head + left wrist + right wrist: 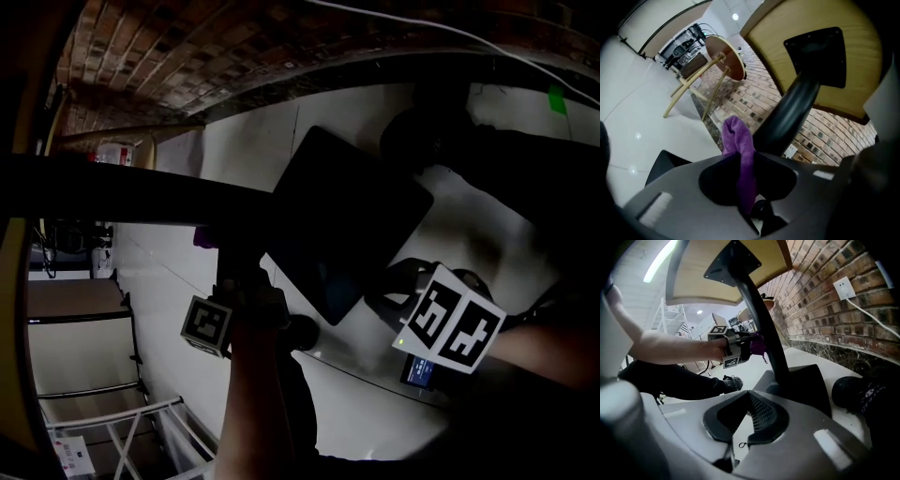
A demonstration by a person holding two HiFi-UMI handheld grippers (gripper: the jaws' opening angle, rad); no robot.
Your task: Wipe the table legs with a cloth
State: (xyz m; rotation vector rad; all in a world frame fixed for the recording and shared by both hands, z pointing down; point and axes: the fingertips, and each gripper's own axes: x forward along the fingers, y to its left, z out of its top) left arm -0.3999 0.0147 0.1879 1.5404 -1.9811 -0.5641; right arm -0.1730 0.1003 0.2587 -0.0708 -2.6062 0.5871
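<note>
The black table leg (pixel 787 117) rises to the wooden table underside (pixel 820 47). My left gripper (pixel 743 161) is shut on a purple cloth (pixel 738 140), and the cloth's bunched end lies against the side of the leg. The right gripper view shows the same from the side: left gripper (pixel 733 345), cloth (pixel 758 344), leg (pixel 761 329). In the head view the cloth (pixel 202 236) peeks out by the leg (pixel 141 197), above the left gripper (pixel 225 262). My right gripper (pixel 749 416) is shut with nothing in it, low near the black base plate (pixel 811 380).
A brick wall (pixel 825 301) with a white outlet (pixel 844 287) and cable stands close behind the leg. A dark shoe (pixel 855 390) rests on the floor beside the base plate. A round wooden stool (pixel 724 56) and a white ladder (pixel 122 427) stand farther off.
</note>
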